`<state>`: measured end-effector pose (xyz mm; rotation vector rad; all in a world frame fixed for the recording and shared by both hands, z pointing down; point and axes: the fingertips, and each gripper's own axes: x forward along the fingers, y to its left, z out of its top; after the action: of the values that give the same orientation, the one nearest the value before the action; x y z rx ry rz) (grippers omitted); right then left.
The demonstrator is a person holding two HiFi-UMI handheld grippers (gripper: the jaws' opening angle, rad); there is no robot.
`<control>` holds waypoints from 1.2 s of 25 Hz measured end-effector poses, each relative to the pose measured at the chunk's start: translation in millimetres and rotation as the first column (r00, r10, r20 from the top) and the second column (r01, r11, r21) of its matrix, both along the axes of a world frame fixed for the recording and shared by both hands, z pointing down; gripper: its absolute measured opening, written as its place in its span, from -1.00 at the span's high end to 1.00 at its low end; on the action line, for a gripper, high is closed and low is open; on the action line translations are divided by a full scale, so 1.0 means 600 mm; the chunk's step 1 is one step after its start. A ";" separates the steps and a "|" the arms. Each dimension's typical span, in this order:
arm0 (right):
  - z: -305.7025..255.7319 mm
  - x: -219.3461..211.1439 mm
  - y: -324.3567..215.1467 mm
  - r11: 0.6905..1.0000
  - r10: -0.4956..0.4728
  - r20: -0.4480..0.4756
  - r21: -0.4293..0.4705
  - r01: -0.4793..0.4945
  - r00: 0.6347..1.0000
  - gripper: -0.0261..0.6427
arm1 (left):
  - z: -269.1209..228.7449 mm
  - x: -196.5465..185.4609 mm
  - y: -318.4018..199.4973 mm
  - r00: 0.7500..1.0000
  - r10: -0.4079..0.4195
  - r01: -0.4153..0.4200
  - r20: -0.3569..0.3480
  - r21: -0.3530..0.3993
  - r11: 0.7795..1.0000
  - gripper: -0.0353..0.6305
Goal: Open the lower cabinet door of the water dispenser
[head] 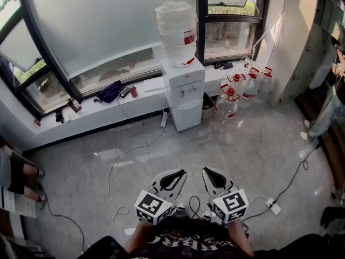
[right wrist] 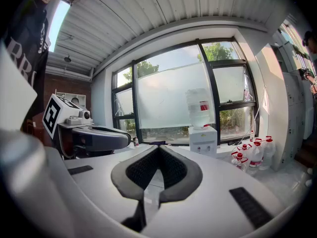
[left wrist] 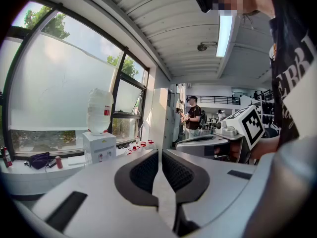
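Head view, upper middle: white water dispenser (head: 183,93) upright on the floor against the window ledge (head: 91,112), lower cabinet door (head: 186,116) shut and flush with the front, two taps above it, large clear bottle (head: 177,31) upside down on top. Just right of the dispenser, a dark bin touching its side, then a cluster of red-capped water jugs (head: 237,93) on the floor. Left of the dispenser on the ledge, a red can (head: 133,91) and a dark bag (head: 110,91), with a white cable (head: 135,150) trailing from the dispenser's foot across the pale floor. Well in front of the dispenser, near the bottom edge, left gripper (head: 180,172) and right gripper (head: 208,171) side by side, both aimed toward it and far short of the door. Left gripper view: jaws of the left gripper (left wrist: 159,151) together at the tips, nothing between them, dispenser small and far off to the left. Right gripper view: jaws of the right gripper (right wrist: 158,148) closed on each other, empty, dispenser beyond the tips, slightly right. At the far right of the dispenser, a standing person (head: 329,109); at the far left, a seated person (head: 19,177).
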<state>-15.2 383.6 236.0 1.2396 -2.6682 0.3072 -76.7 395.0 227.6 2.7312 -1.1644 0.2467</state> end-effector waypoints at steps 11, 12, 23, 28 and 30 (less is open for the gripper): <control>0.006 -0.075 -0.043 1.000 0.016 0.027 0.009 -0.016 1.000 0.88 | 0.007 -0.072 -0.037 0.999 0.046 -0.046 0.011 0.004 0.999 0.81; 0.009 -0.079 -0.047 1.000 0.025 0.027 0.008 -0.025 0.999 0.88 | 0.008 -0.079 -0.040 0.998 0.053 -0.053 0.015 0.007 0.999 0.81; 0.034 -0.102 -0.077 0.996 0.083 -0.007 -0.026 -0.083 0.997 0.88 | 0.045 -0.139 -0.082 0.998 0.064 -0.064 -0.018 -0.030 0.997 0.81; 0.045 -0.114 -0.126 0.996 0.064 -0.017 -0.061 -0.064 0.998 0.88 | 0.049 -0.147 -0.120 0.998 0.052 -0.054 -0.036 -0.046 0.998 0.81; 0.055 -0.118 -0.150 0.996 0.045 -0.018 -0.076 -0.046 0.999 0.88 | 0.060 -0.155 -0.142 0.999 0.027 -0.029 -0.034 -0.061 0.998 0.81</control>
<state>-86.0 293.8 269.1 1.2755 -2.5919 0.4003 -170.0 309.8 263.4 2.6896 -1.0917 0.2363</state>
